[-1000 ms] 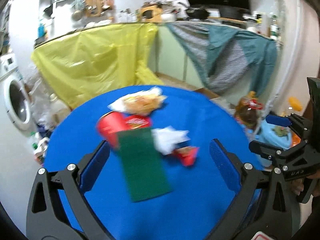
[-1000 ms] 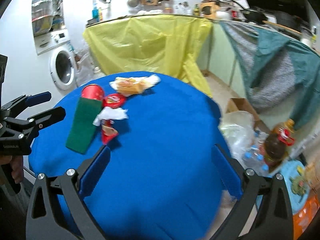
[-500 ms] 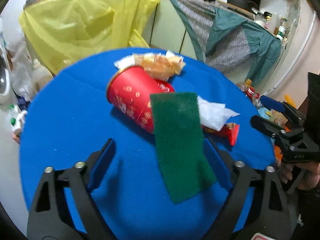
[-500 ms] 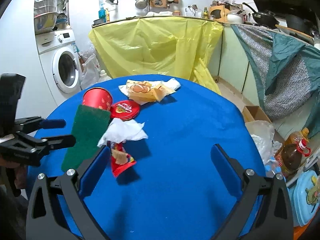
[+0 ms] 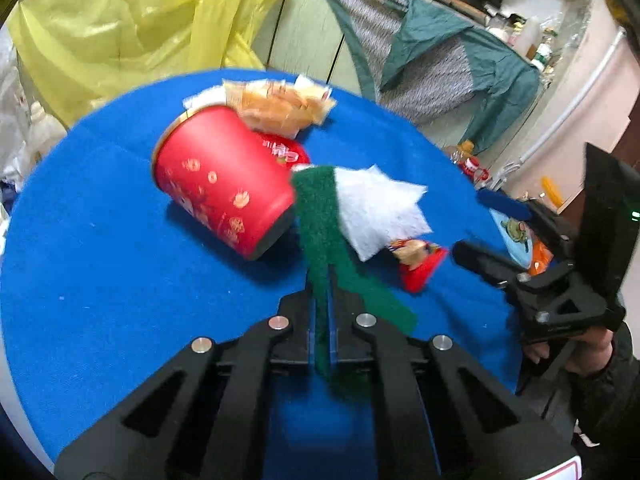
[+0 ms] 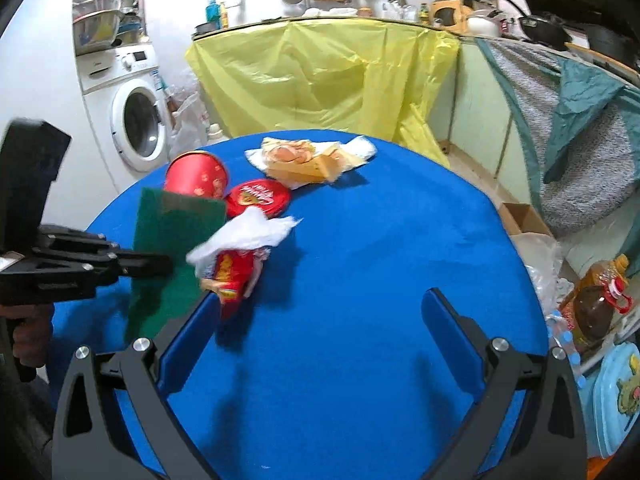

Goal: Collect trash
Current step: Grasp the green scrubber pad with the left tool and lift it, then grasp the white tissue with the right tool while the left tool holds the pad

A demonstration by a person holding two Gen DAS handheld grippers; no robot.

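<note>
Behind blue table [image 6: 360, 280], yellow sheet [image 6: 320, 76], washer [image 6: 132, 120]

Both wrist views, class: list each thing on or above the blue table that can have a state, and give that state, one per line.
Left gripper: jaws shut on the green scouring pad.
Right gripper: jaws open, holding nothing.
Green scouring pad: pinched, held on edge.
Red cup: lying on its side.
Red lid: off the cup, flat on the table.
White tissue: crumpled.
Red snack wrapper: crumpled.
Food wrapper: open, crumpled.
</note>
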